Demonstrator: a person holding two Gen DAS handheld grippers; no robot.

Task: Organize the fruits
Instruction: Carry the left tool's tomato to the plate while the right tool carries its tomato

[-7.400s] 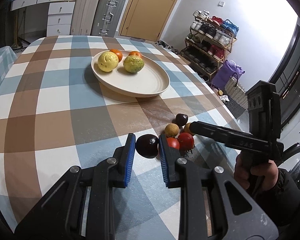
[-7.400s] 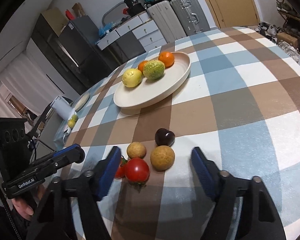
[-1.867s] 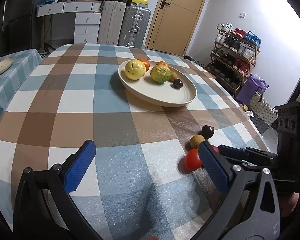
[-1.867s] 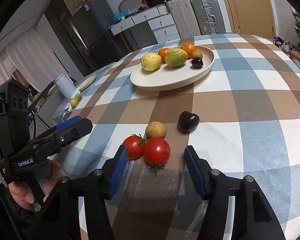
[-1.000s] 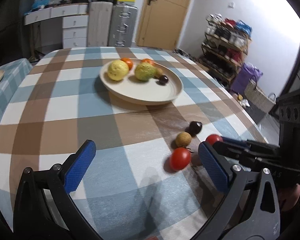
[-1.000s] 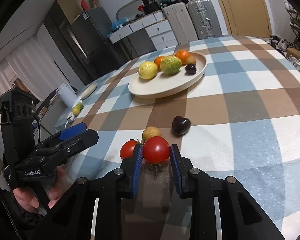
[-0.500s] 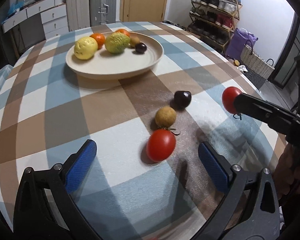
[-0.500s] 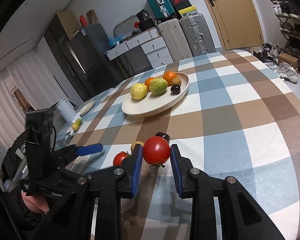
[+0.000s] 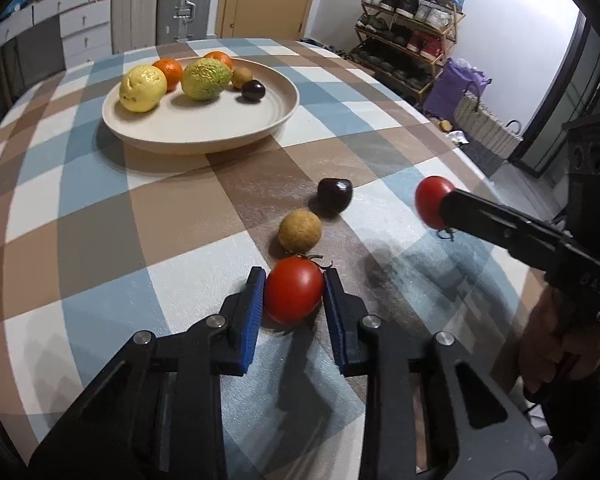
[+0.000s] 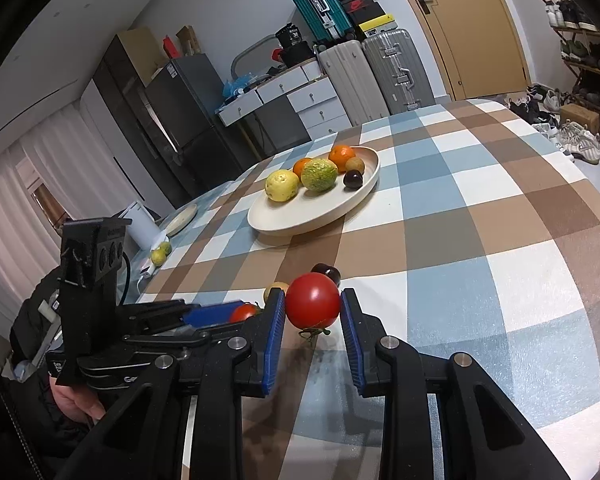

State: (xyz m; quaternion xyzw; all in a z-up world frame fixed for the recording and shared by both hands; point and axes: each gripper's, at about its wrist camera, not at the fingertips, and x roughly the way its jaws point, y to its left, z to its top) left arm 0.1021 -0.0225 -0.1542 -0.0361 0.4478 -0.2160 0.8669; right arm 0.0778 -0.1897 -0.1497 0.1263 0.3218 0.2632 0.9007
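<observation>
On the checked tablecloth lies a red tomato (image 9: 294, 294); my left gripper (image 9: 293, 277) is closing its jaws on it, and both blue pads touch its sides. My right gripper (image 10: 313, 297) is shut on a second red tomato (image 10: 313, 300) and holds it above the table, at the right of the left wrist view (image 9: 430, 208). Just beyond the left tomato lie a brown round fruit (image 9: 300, 230) and a dark plum (image 9: 335, 195). Farther back, the cream plate (image 9: 260, 128) carries a lemon, a green fruit, two oranges, a small brown fruit and a dark plum.
The table's rounded edge runs close on the right, with a shoe rack (image 9: 412, 46) and a purple bag (image 9: 456, 88) beyond it. Suitcases (image 10: 376, 76) and drawers stand behind the table. A person's hand (image 9: 560, 344) holds the right gripper's handle.
The left gripper's wide jaws have shut onto the tomato lying on the cloth. The right gripper has lifted its tomato off the table.
</observation>
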